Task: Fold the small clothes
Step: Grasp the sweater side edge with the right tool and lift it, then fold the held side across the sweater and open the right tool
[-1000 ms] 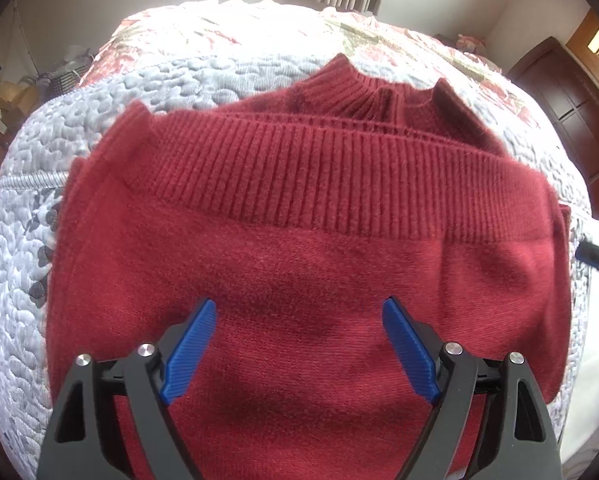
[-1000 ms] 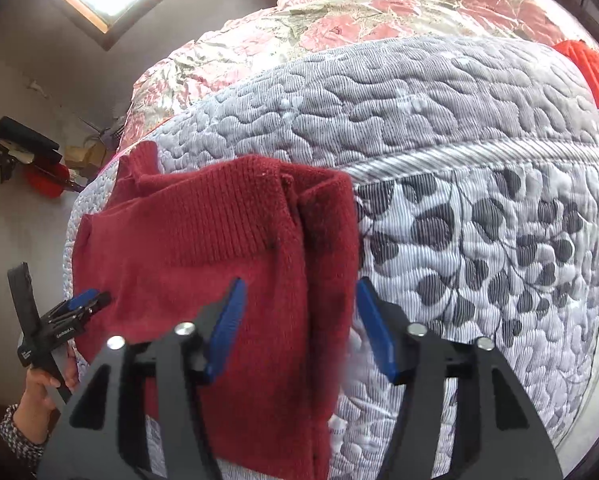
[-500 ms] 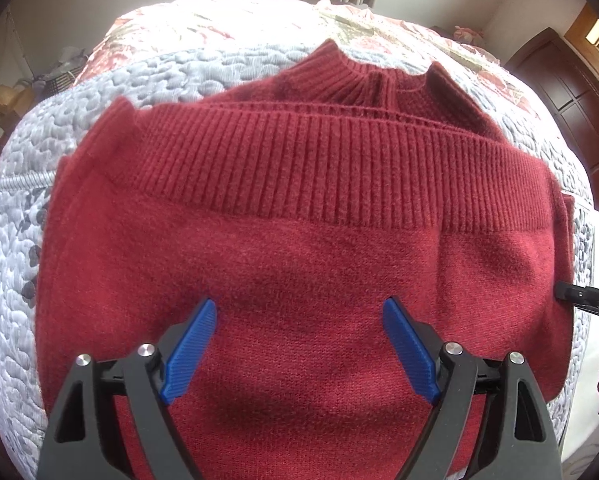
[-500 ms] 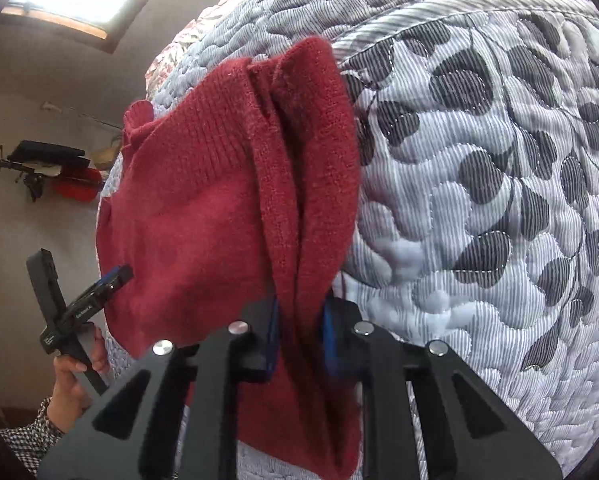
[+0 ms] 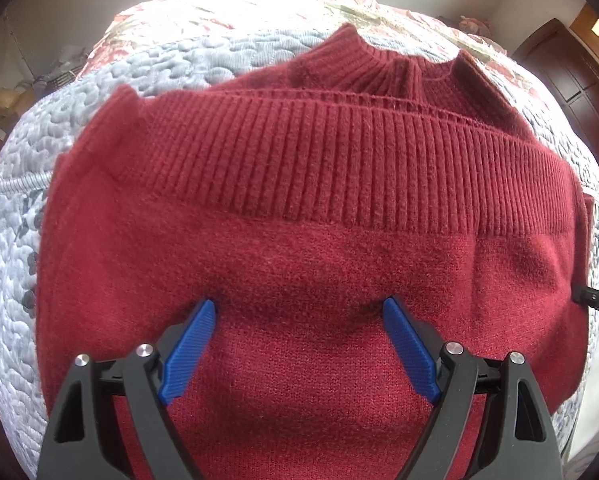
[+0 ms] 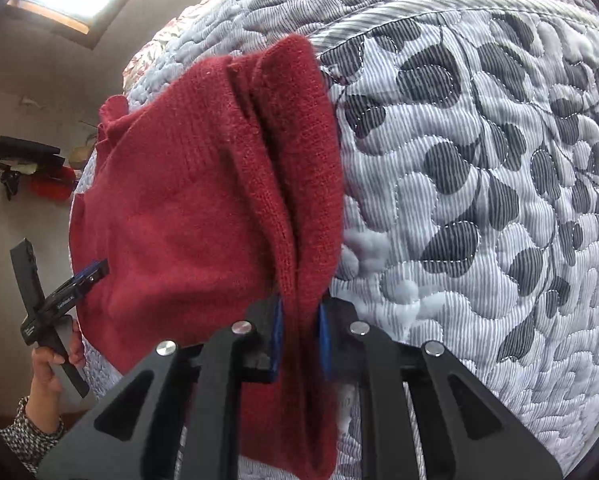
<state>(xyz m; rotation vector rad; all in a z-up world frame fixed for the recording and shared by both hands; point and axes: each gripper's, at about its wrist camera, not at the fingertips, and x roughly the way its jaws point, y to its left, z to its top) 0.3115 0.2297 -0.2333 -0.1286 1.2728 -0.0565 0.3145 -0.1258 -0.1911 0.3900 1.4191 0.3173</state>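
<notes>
In the left wrist view, a dark red knitted sweater with a ribbed hem and ribbed collar (image 5: 307, 208) is seen lying on a pale grey quilted bedspread with a leaf pattern (image 5: 7, 272), already doubled over so that the hem band lies just short of the collar. The left gripper (image 5: 299, 316) is held with its blue pads spread wide apart, their tips resting on or just above the near body of the sweater; nothing is pinched. At the sweater's right edge, the dark tip of the other tool is seen touching the knit.

In the right wrist view, the right gripper (image 6: 299, 316) is pressed together on the sweater's side edge, where several layers are bunched between the pads. The left gripper appears at the sweater's far side, held in a hand (image 6: 53, 354).

The step in hand is judged to be a sideways fold. For it to go well, all the layers should be kept inside the right pinch, the edge should be lifted only slightly above the bedspread, and the middle of the sweater should be steadied by the spread left pads, so that the crease is kept straight and the ribbed hem is not dragged askew.
</notes>
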